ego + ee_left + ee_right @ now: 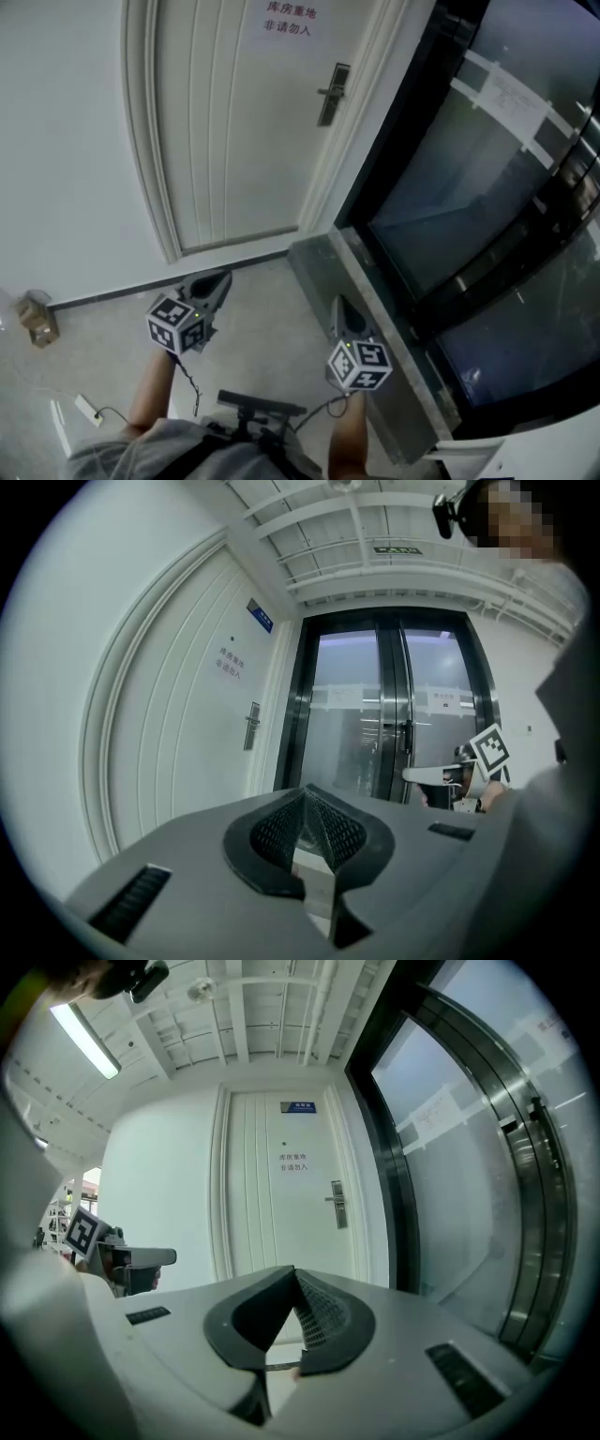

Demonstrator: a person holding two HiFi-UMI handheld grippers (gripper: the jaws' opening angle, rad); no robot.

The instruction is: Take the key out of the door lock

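**Near.** Person's forearms [150, 394] enter at the bottom of head view, each carrying a grey two-jaw gripper w/ a black-and-white marker cube [175, 323].
- Left gripper [307, 796]: jaws together, ribbed pads meeting at the tip, nothing btwn them.
- Right gripper [295, 1276]: jaws likewise closed tip to tip, empty.
- Both are held roughly level, side by side, facing the door end of the space and well apart from the door.

**Floor.**
- Pale glossy tile floor [272, 328].
- Small brown cardboard box [36, 319] at left, by the wall's base.
- White plug block w/ thin cable [88, 409] near the person's left side.
- Grey stone threshold strip [323, 262] runs along the foot of the black-framed glass doors [450, 206], just right of the right gripper.

**Far.**
- White panelled door [234, 122], shut, w/ a red-lettered notice [289, 19] in its upper part.
- Dark metal lock plate w/ lever handle [332, 94] sits at the door's right edge, next to the glass doors' frame.
- The key can't be made out at the lock plate in any view; too small.
- Neither gripper touches the lock plate.
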